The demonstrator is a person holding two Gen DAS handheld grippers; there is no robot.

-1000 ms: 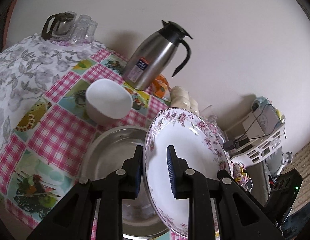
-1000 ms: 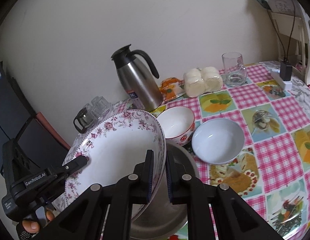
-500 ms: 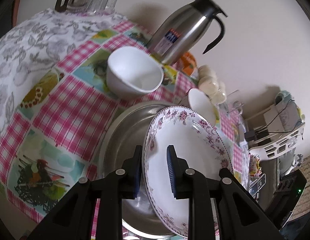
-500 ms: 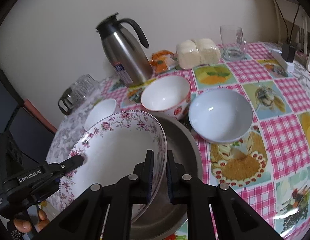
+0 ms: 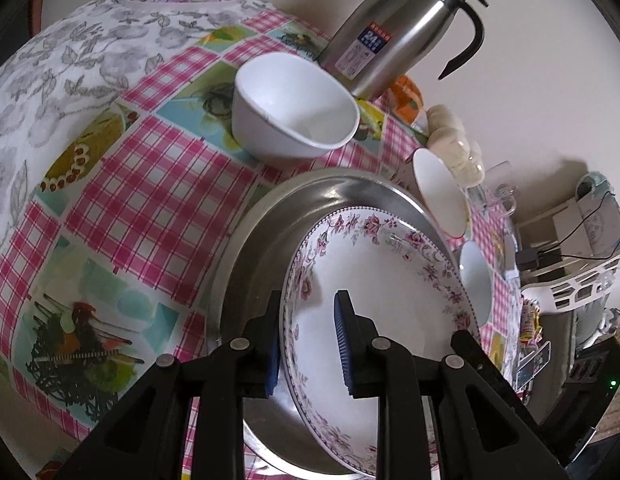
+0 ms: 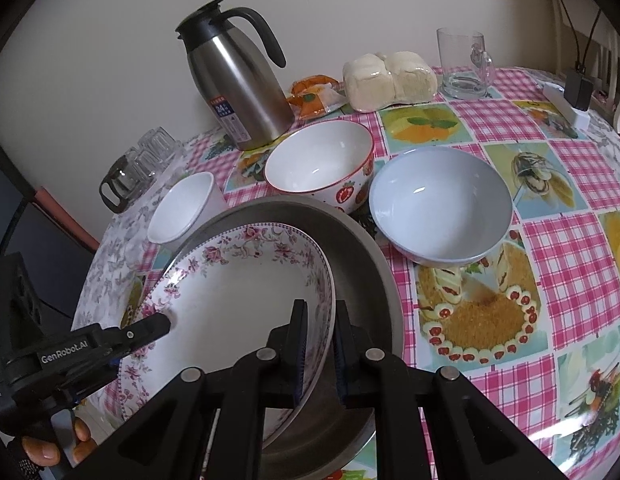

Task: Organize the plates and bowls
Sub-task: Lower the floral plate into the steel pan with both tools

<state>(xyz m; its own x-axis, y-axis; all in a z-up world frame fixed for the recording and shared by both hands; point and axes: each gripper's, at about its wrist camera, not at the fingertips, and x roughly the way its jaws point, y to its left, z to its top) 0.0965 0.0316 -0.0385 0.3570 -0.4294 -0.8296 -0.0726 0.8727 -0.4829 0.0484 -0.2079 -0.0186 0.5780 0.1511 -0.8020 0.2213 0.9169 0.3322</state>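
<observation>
Both grippers hold one floral-rimmed plate (image 5: 393, 304) (image 6: 238, 292), tilted and low inside a large steel pan (image 5: 270, 232) (image 6: 365, 264). My left gripper (image 5: 310, 340) straddles the plate's left rim with a gap at the inner pad, and shows in the right wrist view (image 6: 150, 326). My right gripper (image 6: 319, 348) is shut on the plate's right rim. A white bowl (image 5: 294, 108) (image 6: 182, 208), a strawberry bowl (image 6: 321, 164) (image 5: 439, 192) and a pale blue bowl (image 6: 439, 204) (image 5: 475, 284) stand around the pan.
A steel thermos jug (image 6: 234, 84) (image 5: 389, 36) stands behind the bowls. Wrapped buns (image 6: 389, 80), an orange packet (image 6: 313, 96) and a glass mug (image 6: 465, 64) line the wall. Upturned glasses and a glass pot (image 6: 138, 164) sit at the far left.
Both grippers have lowered the floral plate from above the table down into the steel pan, and the cameras have tipped downward and closer to the table.
</observation>
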